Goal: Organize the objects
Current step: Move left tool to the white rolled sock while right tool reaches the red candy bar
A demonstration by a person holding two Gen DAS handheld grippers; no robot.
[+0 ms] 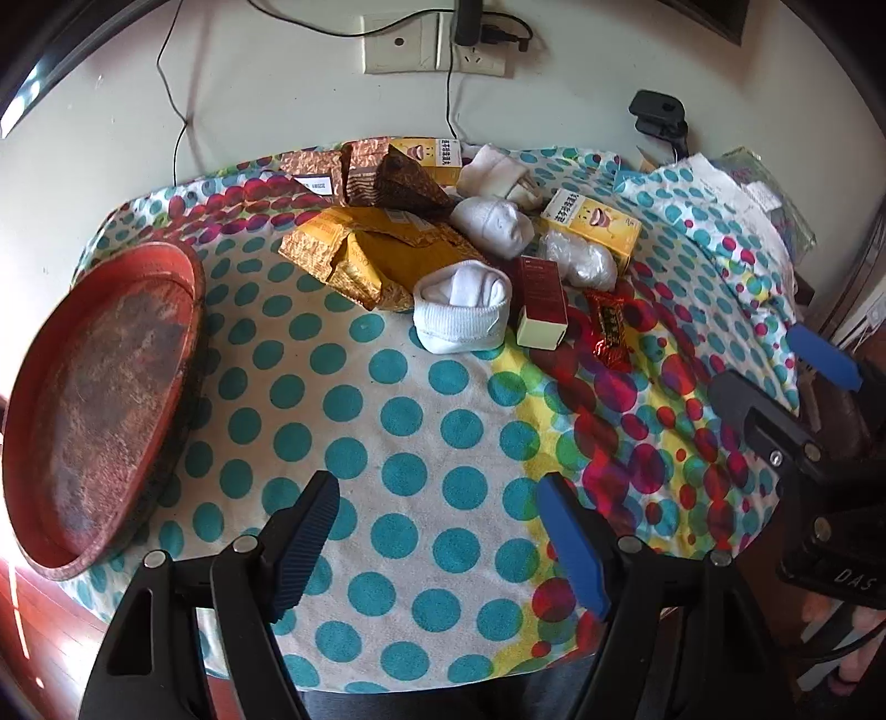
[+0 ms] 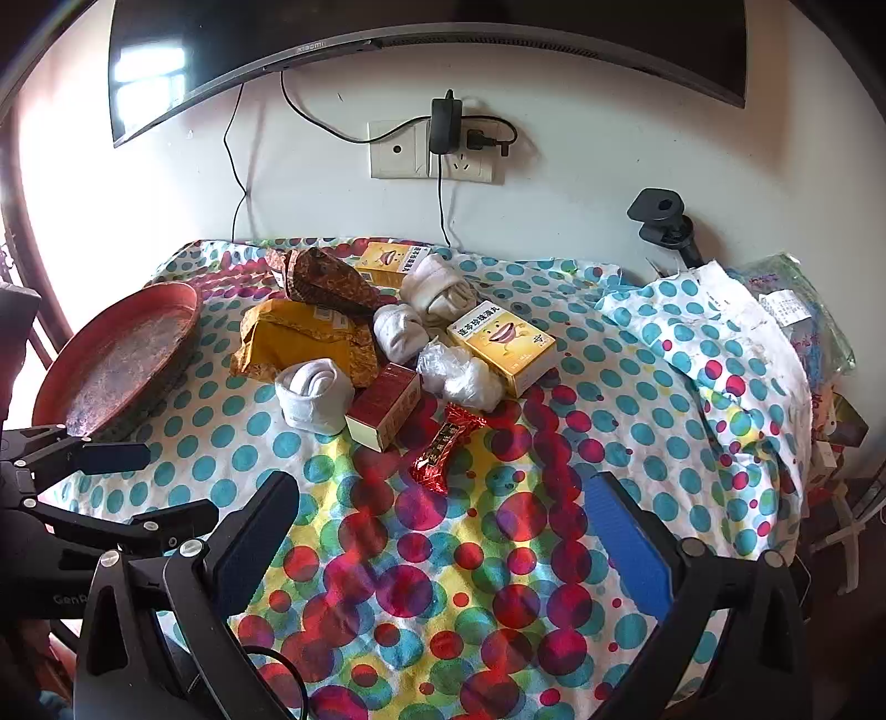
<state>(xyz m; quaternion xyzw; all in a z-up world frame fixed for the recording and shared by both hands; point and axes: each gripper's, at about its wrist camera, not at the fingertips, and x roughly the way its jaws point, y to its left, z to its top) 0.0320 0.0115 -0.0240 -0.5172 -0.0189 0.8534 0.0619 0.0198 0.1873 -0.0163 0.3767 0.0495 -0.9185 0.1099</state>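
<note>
A heap of objects lies at the back of the dotted cloth: a rolled white sock (image 1: pixel 462 314) (image 2: pixel 314 394), a dark red box (image 1: pixel 541 304) (image 2: pixel 385 406), a red candy wrapper (image 1: pixel 611 331) (image 2: pixel 446 447), a yellow box (image 1: pixel 592 224) (image 2: pixel 505 343), a golden foil packet (image 1: pixel 365 252) (image 2: pixel 302 338) and a clear bag (image 1: pixel 578 260) (image 2: pixel 462 376). A round red tray (image 1: pixel 105 387) (image 2: pixel 119 354) lies empty at the left. My left gripper (image 1: pixel 437 548) is open over bare cloth, short of the heap. My right gripper (image 2: pixel 443 545) is open too, nothing between its fingers.
More socks (image 2: pixel 437 288), a second yellow box (image 2: pixel 390 260) and brown foil packets (image 1: pixel 354 171) lie behind the heap. Against the wall are sockets with a plugged adapter (image 2: pixel 446 127), a monitor (image 2: pixel 387 33) above. A black clamp (image 2: pixel 662 221) and bagged clutter (image 2: pixel 797 327) stand at the right.
</note>
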